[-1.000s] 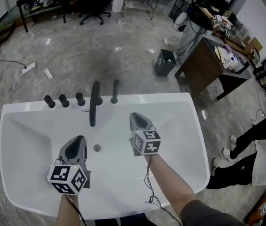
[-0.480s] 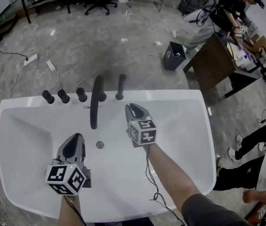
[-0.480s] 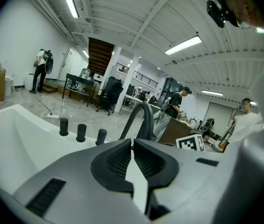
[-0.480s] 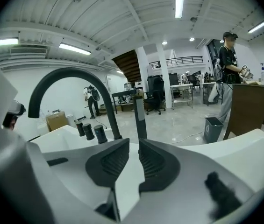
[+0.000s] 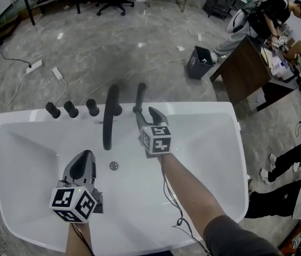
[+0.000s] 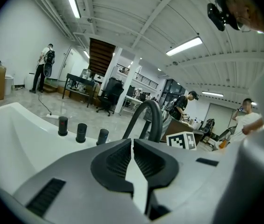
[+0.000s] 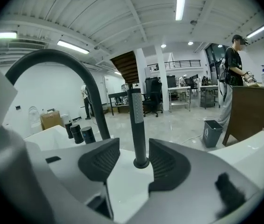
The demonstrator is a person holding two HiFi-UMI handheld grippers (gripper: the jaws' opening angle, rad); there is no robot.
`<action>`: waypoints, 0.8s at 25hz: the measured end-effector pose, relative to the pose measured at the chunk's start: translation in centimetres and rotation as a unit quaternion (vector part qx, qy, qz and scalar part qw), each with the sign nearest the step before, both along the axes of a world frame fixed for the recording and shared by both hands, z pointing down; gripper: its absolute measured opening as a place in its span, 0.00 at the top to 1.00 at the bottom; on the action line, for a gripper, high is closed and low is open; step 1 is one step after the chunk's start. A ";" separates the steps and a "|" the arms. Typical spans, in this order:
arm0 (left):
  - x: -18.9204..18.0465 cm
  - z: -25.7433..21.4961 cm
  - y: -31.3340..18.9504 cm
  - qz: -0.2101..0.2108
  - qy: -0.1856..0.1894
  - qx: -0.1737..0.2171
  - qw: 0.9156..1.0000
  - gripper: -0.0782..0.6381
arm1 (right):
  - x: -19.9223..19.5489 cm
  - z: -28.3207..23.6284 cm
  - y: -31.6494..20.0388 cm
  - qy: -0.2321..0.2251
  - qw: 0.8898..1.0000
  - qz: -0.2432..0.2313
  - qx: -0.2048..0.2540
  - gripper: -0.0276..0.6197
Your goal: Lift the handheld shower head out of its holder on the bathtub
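The handheld shower head [image 5: 139,96] is a slim black wand standing upright in its holder on the far rim of the white bathtub [image 5: 209,143], right of the arched black spout [image 5: 109,119]. My right gripper [image 5: 148,117] is right in front of it; its jaws have just been opening and now stand open. In the right gripper view the wand [image 7: 137,120] rises in the gap of the right gripper [image 7: 134,160], touching neither pad. My left gripper [image 5: 81,167] hovers over the tub near the drain; the left gripper [image 6: 132,155] is shut and empty.
Three black knobs [image 5: 71,109] line the rim left of the spout. A drain [image 5: 114,166] sits in the tub floor. On the floor beyond are cables, a power strip [image 5: 57,74] and a dark bin [image 5: 199,63]. A person [image 5: 262,20] stands at a desk at the back right.
My right gripper moved forward across the tub to the shower head and its jaws went from shut to open. My left gripper stayed near the drain, sinking slightly.
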State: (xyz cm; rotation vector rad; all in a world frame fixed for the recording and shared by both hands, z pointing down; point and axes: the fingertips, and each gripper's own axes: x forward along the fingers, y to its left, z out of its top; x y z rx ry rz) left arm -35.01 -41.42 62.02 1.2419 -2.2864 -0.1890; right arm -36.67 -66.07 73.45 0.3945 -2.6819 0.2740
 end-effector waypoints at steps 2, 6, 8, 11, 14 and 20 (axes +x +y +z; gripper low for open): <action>-0.2 0.2 0.0 0.002 -0.004 -0.001 1.000 0.85 | -0.9 0.5 -0.4 0.002 1.000 0.004 0.007 0.68; -0.7 0.8 -0.3 0.005 -0.011 -0.001 1.000 0.85 | -1.8 1.2 -2.5 -0.006 0.999 0.036 0.016 0.68; -1.0 0.9 -0.5 0.004 -0.018 -0.001 1.000 0.85 | -2.4 1.3 -2.9 -0.010 0.999 0.032 0.019 0.68; -1.3 1.1 -0.6 0.002 -0.025 0.000 1.000 0.85 | -3.3 2.1 -2.6 0.005 0.999 0.009 0.035 0.68; -1.6 1.2 -0.7 0.002 -0.031 0.001 1.000 0.85 | -4.0 2.5 -3.0 0.007 0.999 0.006 0.044 0.68; -2.6 1.5 -0.4 -0.008 -0.037 0.006 0.999 0.85 | -5.8 3.4 -3.0 0.003 1.000 0.004 0.020 0.68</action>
